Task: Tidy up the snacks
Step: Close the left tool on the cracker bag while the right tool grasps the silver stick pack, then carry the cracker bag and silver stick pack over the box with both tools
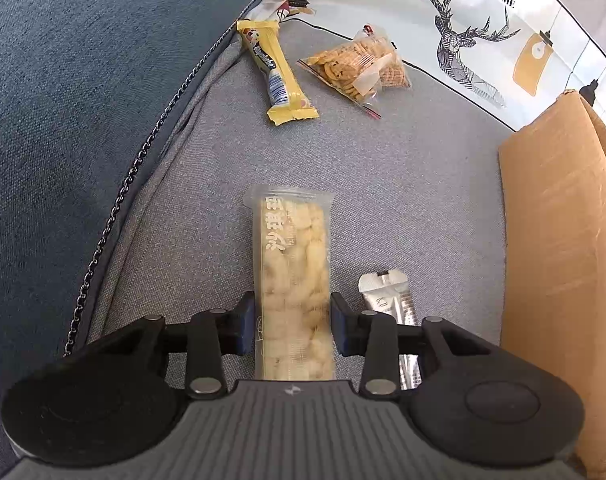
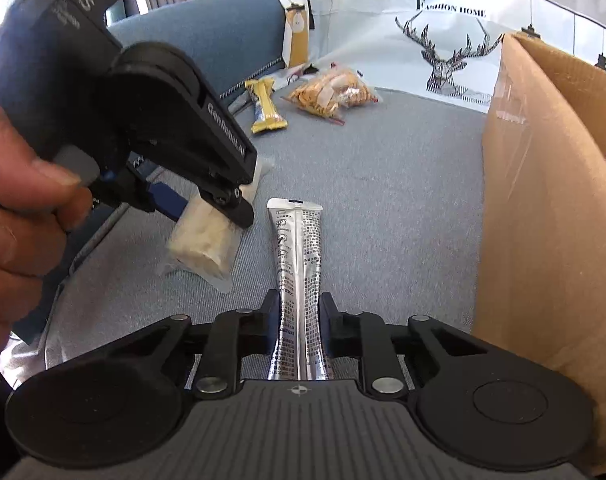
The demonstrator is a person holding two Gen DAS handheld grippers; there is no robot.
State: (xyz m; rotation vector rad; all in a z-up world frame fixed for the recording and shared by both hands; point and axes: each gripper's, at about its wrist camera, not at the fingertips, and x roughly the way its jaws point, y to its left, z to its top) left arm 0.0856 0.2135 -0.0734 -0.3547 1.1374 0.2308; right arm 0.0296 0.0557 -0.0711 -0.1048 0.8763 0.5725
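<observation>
Left gripper (image 1: 291, 328) angled down grasping the puffed-rice bar (image 1: 293, 280); right gripper (image 2: 295, 328) level, clenched around the silver sachet (image 2: 299, 272).

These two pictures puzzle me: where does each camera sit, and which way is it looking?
Left wrist view: rides on the left gripper, looking forward along its fingers, which clamp a pale puffed snack bar over the grey sofa seat; only the gripper's own body shows.
Right wrist view: rides on the right gripper, which clamps a silver sachet; the person's left hand and its gripper show at the left.
Shared: yellow bar, cracker bag, cardboard box, deer-print cushion.
</observation>
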